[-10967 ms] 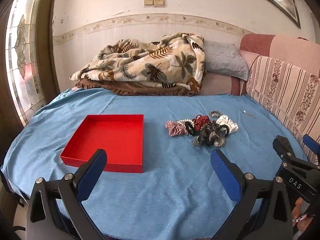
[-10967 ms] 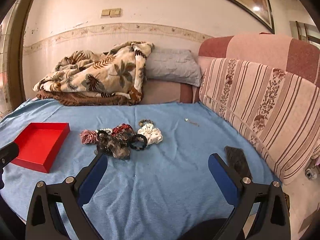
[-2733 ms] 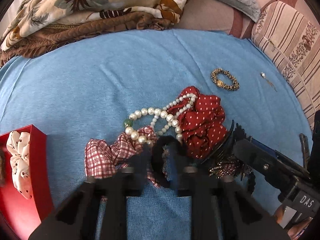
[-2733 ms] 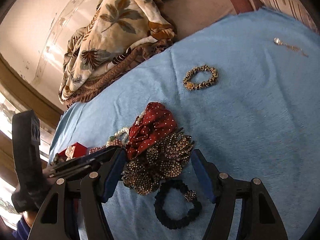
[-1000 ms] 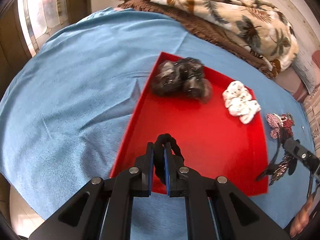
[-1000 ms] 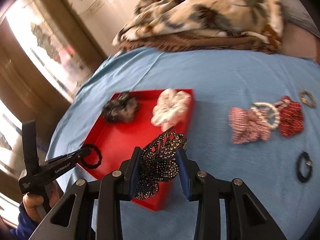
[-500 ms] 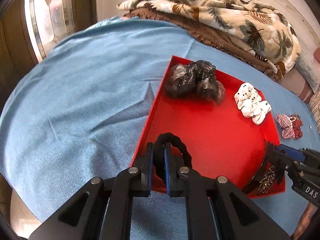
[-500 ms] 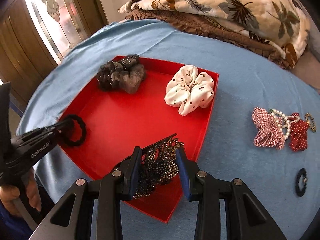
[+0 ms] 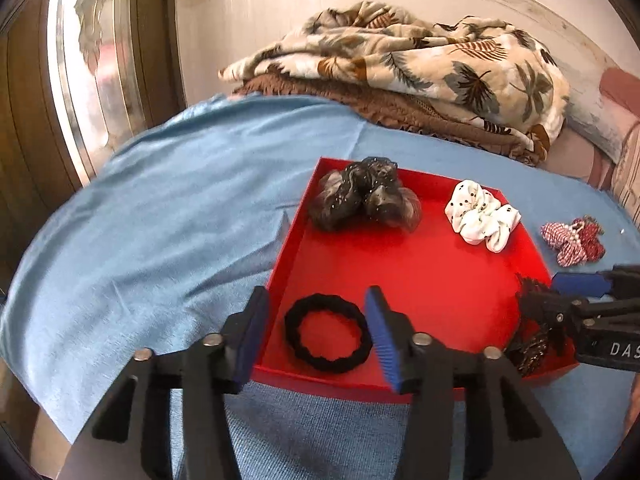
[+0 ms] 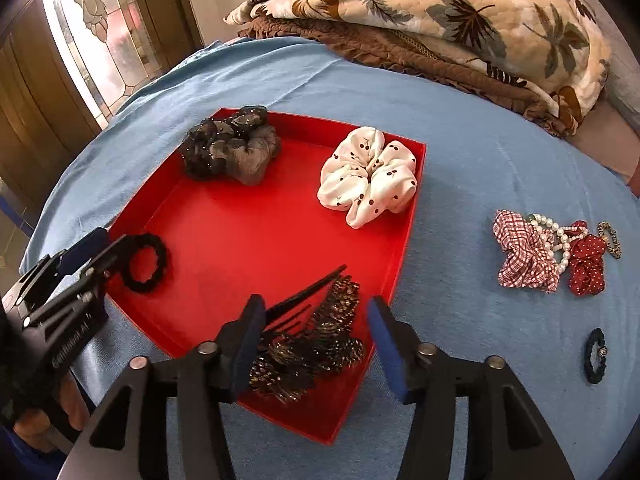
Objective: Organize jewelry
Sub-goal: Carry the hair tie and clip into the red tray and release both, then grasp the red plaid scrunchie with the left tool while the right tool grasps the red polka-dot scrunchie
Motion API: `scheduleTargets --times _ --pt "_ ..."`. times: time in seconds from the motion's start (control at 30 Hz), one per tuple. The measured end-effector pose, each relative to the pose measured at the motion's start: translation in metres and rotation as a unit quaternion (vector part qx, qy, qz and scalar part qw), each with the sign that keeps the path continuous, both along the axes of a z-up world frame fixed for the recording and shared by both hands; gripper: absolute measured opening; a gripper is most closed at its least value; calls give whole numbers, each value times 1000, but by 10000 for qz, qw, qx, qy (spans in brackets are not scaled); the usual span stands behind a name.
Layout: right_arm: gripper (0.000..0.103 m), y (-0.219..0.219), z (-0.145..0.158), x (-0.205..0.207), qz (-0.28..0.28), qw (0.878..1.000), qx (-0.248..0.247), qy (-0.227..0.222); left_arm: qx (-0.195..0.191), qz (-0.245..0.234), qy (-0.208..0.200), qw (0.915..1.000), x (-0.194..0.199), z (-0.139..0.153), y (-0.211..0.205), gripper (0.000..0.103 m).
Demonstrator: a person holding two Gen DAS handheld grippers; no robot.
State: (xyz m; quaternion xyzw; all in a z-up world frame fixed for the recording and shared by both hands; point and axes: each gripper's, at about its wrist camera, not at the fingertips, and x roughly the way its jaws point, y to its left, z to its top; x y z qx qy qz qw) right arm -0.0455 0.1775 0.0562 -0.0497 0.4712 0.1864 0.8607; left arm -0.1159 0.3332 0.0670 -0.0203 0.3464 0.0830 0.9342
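Note:
A red tray (image 9: 420,280) (image 10: 260,232) sits on the blue cloth. In it lie a grey-black scrunchie (image 9: 360,200) (image 10: 230,152), a white dotted scrunchie (image 9: 480,216) (image 10: 368,176), a black hair tie (image 9: 326,338) (image 10: 146,262) and a beaded black hair clip (image 10: 316,344) (image 9: 532,340). My left gripper (image 9: 316,336) is open around the black hair tie. My right gripper (image 10: 316,344) is open over the hair clip. On the cloth lie a checked scrunchie (image 10: 524,256), a pearl bracelet (image 10: 556,236), a red dotted scrunchie (image 10: 586,268), a gold bracelet (image 10: 610,238) and a second black hair tie (image 10: 596,356).
A leaf-print blanket (image 9: 400,60) (image 10: 460,12) over a brown one lies at the back of the bed. A stained-glass window and wooden frame (image 9: 80,72) stand at the left. A striped cushion (image 9: 628,168) is at the far right.
Both grippers have opened. The black hair tie has dropped from my left gripper into the tray. The beaded hair clip has dropped from my right gripper into the tray.

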Motion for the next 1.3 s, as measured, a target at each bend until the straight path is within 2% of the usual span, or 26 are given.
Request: scheduleTargets --times 0.07,0.27,0.33,0.53,0.73,0.87,1.1,1.3 --pt "61 1 3 -4 4 10000 6 -67 35 51 -95 9999 -3 2 0 58" --pt "68 -8 19 -19 -57 9994 67 -343 -310 273 -86 9991 -7 3 16 61" --pt "69 -17 24 -25 -118 9989 68 -441 -332 358 -113 9987 -10 3 18 65" --pt "74 -61 28 -45 -463 9970 -57 -611 -27 329 -76 9994 -19 0 8 67" --pt "75 -116 21 -58 -975 9937 -142 -534 285 224 67 9993 -27 -7 -4 67" --pt "75 -155 16 -63 -1429 9889 -1 -398 240 279 27 9993 -32 -5 -1 70" --pt "75 -196 15 -74 -1807 9826 106 -422 100 377 84 9992 -33 0 5 70" --pt "76 -230 11 -81 -2087 9767 124 -474 238 122 86 9996 -47 23 -15 70"
